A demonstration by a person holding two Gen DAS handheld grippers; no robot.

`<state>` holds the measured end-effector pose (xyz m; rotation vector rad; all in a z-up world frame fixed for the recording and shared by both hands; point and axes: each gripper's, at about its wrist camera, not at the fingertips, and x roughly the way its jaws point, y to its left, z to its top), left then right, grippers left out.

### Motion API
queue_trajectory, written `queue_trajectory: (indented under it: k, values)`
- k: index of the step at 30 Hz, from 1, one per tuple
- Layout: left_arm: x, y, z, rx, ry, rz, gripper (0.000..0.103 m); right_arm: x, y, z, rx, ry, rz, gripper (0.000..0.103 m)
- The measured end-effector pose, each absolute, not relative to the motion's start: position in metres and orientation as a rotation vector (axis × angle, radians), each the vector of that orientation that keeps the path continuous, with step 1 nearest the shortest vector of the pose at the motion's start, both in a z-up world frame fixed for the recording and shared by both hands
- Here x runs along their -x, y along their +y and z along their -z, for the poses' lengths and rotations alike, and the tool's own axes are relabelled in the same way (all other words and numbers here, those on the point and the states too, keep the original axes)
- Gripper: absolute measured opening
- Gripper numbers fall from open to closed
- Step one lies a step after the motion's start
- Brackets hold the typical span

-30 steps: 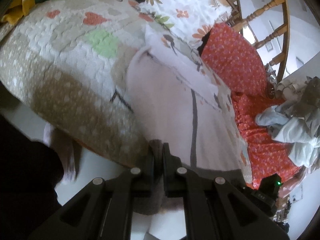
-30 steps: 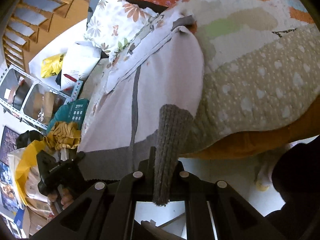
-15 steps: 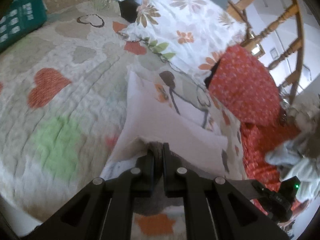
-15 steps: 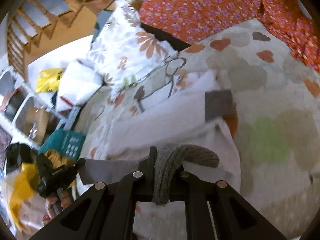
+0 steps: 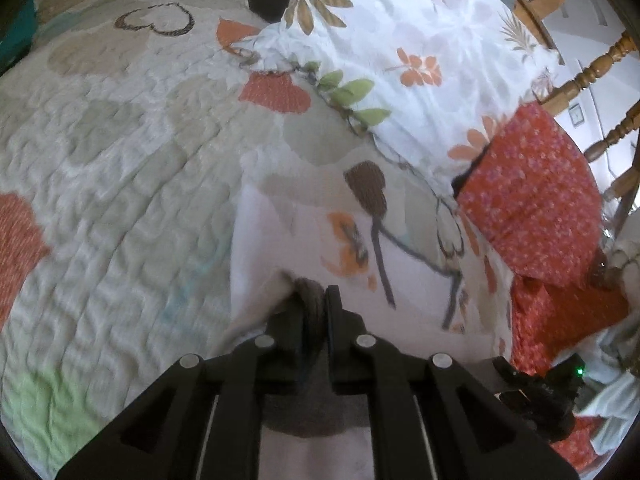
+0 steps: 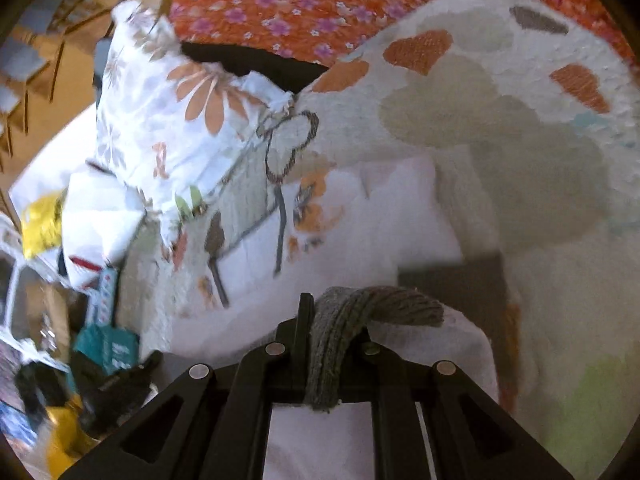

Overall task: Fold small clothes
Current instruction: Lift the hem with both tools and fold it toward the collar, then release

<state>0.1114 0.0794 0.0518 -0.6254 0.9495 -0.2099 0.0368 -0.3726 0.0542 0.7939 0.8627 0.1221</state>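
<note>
The pale pink knit sweater with grey ribbed trim lies doubled over on the heart-patterned quilted bedspread. The left gripper is clenched on its grey hem; the right gripper grasps a grey ribbed cuff.

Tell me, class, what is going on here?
A person with a gripper in each hand is folding a pale garment on a quilt. The left gripper and the right gripper are each shut on the garment's grey ribbed hem, holding it over the part lying flat. The fold is not yet laid down. A floral pillow lies beyond.
</note>
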Motion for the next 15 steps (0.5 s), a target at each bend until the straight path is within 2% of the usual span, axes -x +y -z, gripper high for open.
queue_trajectory:
  k: [1, 2, 3, 4, 5, 6, 7, 8, 15]
  values:
    - [-0.119, 0.079, -0.052, 0.631, 0.942, 0.205, 0.014, -0.046, -0.378, -0.054, -0.809, 0.844, -0.127, 0.01]
    - [-0.125, 0.079, -0.052, 0.643, 0.935, 0.204, 0.021, -0.051, -0.382, -0.054, -0.815, 0.828, -0.123, 0.016]
    - [-0.129, 0.079, -0.053, 0.653, 0.927, 0.203, 0.027, -0.057, -0.386, -0.057, -0.812, 0.801, -0.106, 0.03]
    - [-0.132, 0.081, -0.055, 0.665, 0.907, 0.196, 0.043, -0.06, -0.39, -0.06, -0.802, 0.774, -0.091, 0.039]
    - [-0.132, 0.083, -0.058, 0.672, 0.875, 0.173, 0.057, -0.062, -0.392, -0.063, -0.79, 0.754, -0.074, 0.056]
    - [-0.132, 0.085, -0.061, 0.67, 0.854, 0.153, 0.061, -0.065, -0.394, -0.066, -0.776, 0.741, -0.051, 0.062]
    - [-0.132, 0.086, -0.064, 0.664, 0.835, 0.128, 0.067, -0.068, -0.394, -0.067, -0.77, 0.741, -0.04, 0.062]
    - [-0.132, 0.086, -0.067, 0.658, 0.829, 0.116, 0.069, -0.07, -0.395, -0.066, -0.766, 0.744, -0.036, 0.062]
    - [-0.118, 0.058, -0.087, 0.474, 0.836, 0.165, 0.069, -0.065, -0.371, -0.071, -0.641, 0.789, -0.028, 0.062]
